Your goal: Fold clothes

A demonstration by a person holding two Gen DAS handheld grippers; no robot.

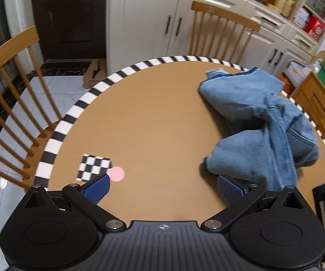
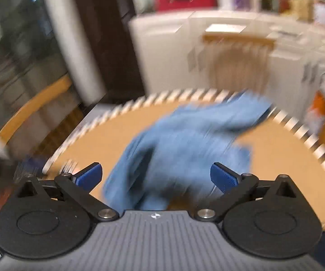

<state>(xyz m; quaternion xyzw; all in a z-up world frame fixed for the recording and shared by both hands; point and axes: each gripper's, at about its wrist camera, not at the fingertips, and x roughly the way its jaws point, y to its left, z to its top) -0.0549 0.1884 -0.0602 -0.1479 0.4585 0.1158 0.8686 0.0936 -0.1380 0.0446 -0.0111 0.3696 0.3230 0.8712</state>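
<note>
Denim shorts (image 1: pixel 259 122) lie crumpled, soft but heavy; both my tongs (image 1: pixel 163 189) (image 2: pixel 155 176) gape empty; I'd grab the hem.

Table: round table (image 1: pixel 153 122), plain tan top, with a black-and-white striped band around its rim.
Garment: crumpled blue denim garment (image 1: pixel 259 124) lying bunched on the table's right side, near the rim.
Marker: black-and-white checkered patch (image 1: pixel 93 167) flat on the near left.
Dot: pink dot (image 1: pixel 116 174) touching the patch's right corner.
</note>
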